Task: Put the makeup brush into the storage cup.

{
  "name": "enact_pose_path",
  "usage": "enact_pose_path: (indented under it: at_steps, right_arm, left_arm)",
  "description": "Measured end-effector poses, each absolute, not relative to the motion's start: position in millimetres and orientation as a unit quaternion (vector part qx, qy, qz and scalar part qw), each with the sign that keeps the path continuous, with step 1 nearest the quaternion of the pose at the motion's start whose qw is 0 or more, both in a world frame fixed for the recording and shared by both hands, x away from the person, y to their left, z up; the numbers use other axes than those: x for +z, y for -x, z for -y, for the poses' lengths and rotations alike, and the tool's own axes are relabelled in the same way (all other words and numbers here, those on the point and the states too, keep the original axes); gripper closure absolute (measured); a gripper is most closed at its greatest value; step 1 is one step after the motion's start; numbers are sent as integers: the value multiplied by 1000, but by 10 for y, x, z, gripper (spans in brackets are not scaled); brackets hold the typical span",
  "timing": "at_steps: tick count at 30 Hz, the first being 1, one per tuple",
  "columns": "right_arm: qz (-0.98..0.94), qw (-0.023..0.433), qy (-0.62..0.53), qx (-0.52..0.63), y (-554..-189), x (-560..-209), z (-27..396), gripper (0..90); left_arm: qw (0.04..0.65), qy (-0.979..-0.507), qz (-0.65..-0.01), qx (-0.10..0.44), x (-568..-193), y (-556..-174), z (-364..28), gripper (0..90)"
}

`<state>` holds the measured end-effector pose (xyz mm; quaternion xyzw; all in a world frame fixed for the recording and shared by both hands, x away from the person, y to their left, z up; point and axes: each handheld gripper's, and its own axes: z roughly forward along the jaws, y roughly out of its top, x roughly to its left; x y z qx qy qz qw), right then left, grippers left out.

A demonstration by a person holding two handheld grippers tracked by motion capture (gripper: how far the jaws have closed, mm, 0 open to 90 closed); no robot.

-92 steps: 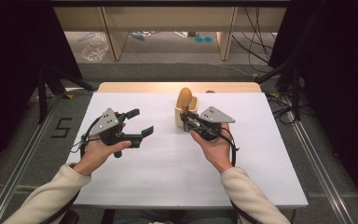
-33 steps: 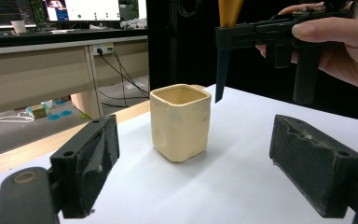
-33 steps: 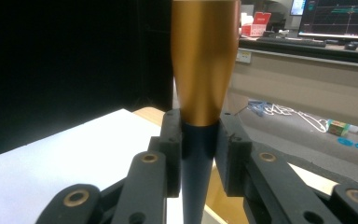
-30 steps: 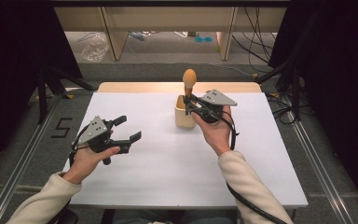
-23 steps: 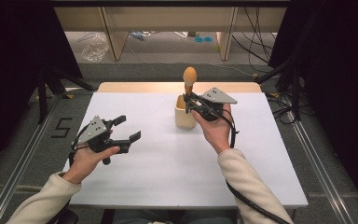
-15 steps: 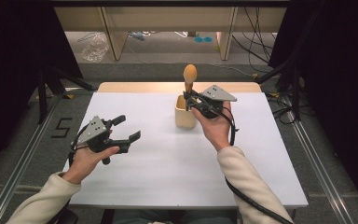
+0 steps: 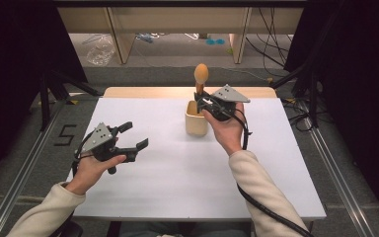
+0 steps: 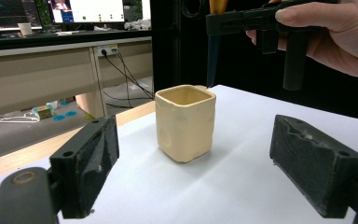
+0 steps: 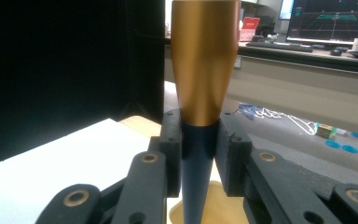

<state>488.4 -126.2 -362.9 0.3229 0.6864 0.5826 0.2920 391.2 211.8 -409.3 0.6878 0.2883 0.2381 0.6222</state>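
From the high view, the right gripper (image 7: 201, 98) holds an upright tool with a rounded amber wooden handle and dark tapered blade (image 7: 201, 74) above the square cream ceramic cup (image 7: 196, 121) on the white table (image 7: 177, 173). The left gripper (image 7: 133, 136) rests well apart.

In the left gripper view, its jaws gape wide and empty, framing the cup.

In the right gripper view, both pads (image 9: 171, 140) clamp the tool's dark shaft.
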Motion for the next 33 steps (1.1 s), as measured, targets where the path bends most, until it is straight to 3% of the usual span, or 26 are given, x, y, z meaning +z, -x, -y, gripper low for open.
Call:
enact_pose_path:
  at_steps: [33]
  right_arm:
    - [-683, 302, -334, 575, -5065, -3629, 1237, 754]
  left_arm:
    - [621, -690, -286, 239, -4096, -3917, -2122, 154]
